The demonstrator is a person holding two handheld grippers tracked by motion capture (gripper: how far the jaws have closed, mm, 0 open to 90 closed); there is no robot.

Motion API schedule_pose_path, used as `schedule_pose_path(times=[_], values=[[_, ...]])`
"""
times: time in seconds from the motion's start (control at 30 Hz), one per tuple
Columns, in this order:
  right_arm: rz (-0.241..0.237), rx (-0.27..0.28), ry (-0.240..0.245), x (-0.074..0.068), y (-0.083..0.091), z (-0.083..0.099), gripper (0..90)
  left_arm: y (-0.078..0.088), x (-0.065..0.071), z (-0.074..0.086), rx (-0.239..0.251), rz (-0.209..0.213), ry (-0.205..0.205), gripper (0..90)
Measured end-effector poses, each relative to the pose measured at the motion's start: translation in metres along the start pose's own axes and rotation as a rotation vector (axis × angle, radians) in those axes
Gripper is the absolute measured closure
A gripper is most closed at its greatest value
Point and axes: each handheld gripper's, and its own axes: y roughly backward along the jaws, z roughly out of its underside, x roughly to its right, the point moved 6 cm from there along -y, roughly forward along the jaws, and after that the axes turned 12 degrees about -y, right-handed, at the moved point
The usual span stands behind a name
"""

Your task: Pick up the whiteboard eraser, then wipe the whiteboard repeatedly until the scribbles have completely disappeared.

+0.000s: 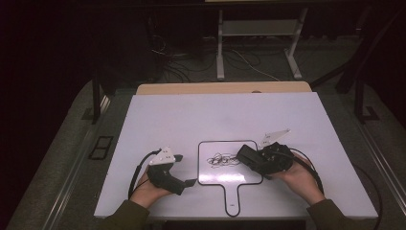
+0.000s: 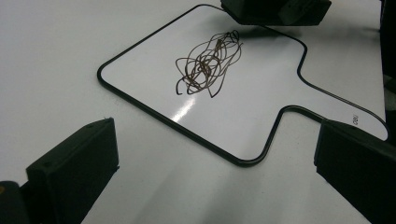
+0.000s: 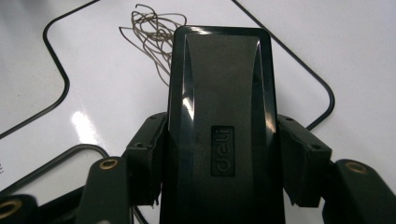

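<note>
A person seated at a white, smooth-topped desk (image 1: 167, 115) works two black hand-held tongs over a small paddle-shaped whiteboard (image 1: 210, 172), glossy, black-rimmed with rounded corners and a short handle pointing toward 6 o'clock. A loose tangle of dark scribble (image 1: 221, 159) sits near the middle of the board, toward its upper half. The right tongs (image 1: 249, 155), at the board's 3 o'clock edge, are closed on a black plastic eraser (image 3: 219, 116), a rounded rectangular block with a glossy border and the raised word "deli" on its back; its front end lies just beside the scribble. The left tongs (image 1: 184, 170), off the board at about 9 o'clock, stand wide apart and hold nothing, with bare desk between the jaws. Small print at the handle's end is too small to read. Wide bare white surface lies toward 12 o'clock, and a pale wooden edge (image 1: 220, 88) shows beyond the far side.
</note>
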Motion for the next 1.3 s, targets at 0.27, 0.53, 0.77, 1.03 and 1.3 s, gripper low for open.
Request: schedule_pose_path(times=[0.27, 0.53, 0.77, 1.03, 1.3], values=[[-0.016, 0.011, 0.004, -0.003, -0.002, -0.011, 38.9, 0.001, 0.001, 0.0, 0.001, -0.001, -0.002, 0.0], [-0.036, 0.018, 0.01, -0.006, -0.006, -0.022, 38.9, 0.0, 0.0, 0.0, 0.0, 0.0, -0.004, 0.0], [-0.073, 0.024, 0.017, -0.01, -0.011, -0.035, 38.8, 0.001, 0.001, 0.0, -0.002, 0.001, -0.006, 0.0], [-0.09, 0.015, 0.023, -0.016, -0.024, -0.051, 38.8, 0.0, 0.001, 0.0, -0.003, 0.003, -0.008, 0.0], [-0.102, -0.01, 0.04, -0.024, -0.039, -0.064, 38.8, 0.0, 0.001, 0.0, 0.002, 0.004, -0.002, 0.0]])
